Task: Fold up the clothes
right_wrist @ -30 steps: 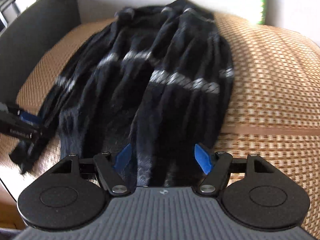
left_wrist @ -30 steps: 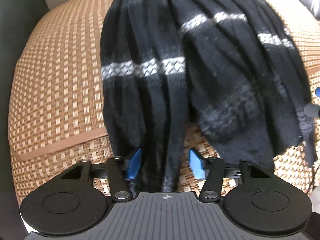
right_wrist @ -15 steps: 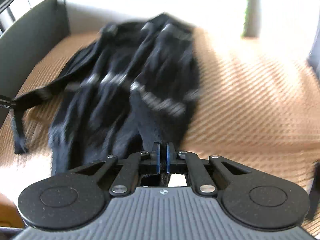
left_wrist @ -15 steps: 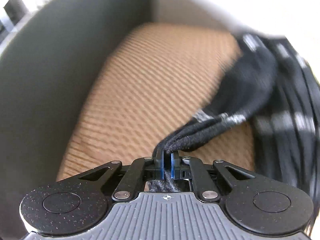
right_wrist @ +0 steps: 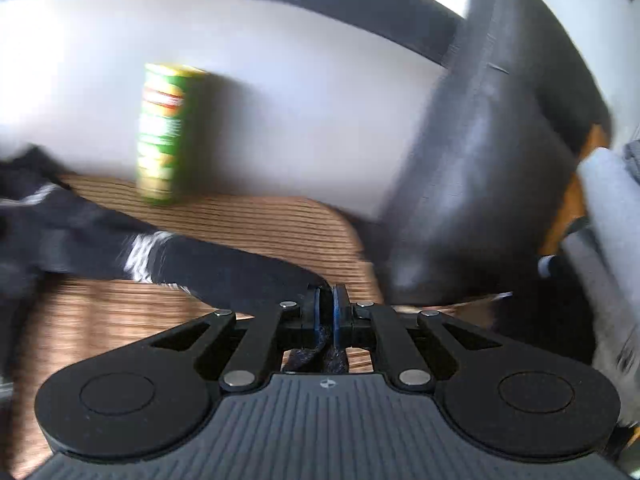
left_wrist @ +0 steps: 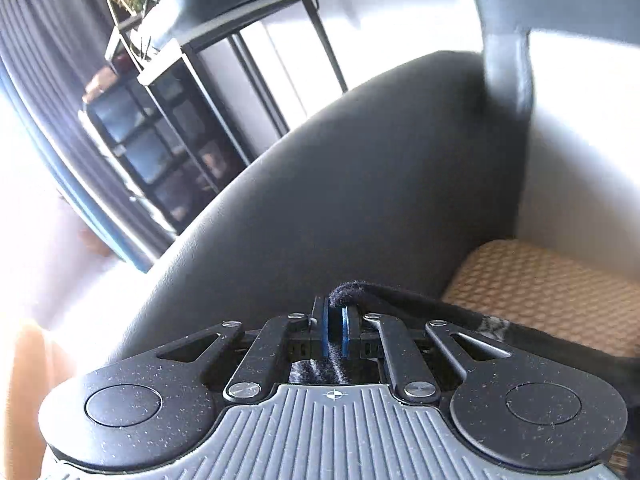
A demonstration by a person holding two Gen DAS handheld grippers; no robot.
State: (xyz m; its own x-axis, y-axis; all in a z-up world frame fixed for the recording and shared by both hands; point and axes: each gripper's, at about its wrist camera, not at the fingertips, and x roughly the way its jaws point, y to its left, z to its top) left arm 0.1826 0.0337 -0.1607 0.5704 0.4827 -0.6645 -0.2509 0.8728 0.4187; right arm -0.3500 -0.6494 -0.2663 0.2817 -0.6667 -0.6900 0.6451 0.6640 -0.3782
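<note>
The garment is a black knit with white patterned bands. My left gripper (left_wrist: 335, 334) is shut on an edge of the garment (left_wrist: 460, 314), which trails off to the right over the woven mat. My right gripper (right_wrist: 327, 316) is shut on another edge of the garment (right_wrist: 224, 266), which stretches taut to the left above the mat. Most of the garment is out of both views. The right wrist view is blurred.
A woven tan mat (left_wrist: 552, 288) covers the sofa seat. A dark sofa armrest (left_wrist: 360, 200) fills the left wrist view, with a black shelf unit (left_wrist: 180, 128) behind. In the right wrist view a green can (right_wrist: 166, 132) stands on the mat by the white backrest, and a dark armrest (right_wrist: 480, 168) rises at right.
Both grippers closed on the garment's edges a second ago, then lifted and swung outward, left one to the left and right one to the right, pulling the cloth taut between them.
</note>
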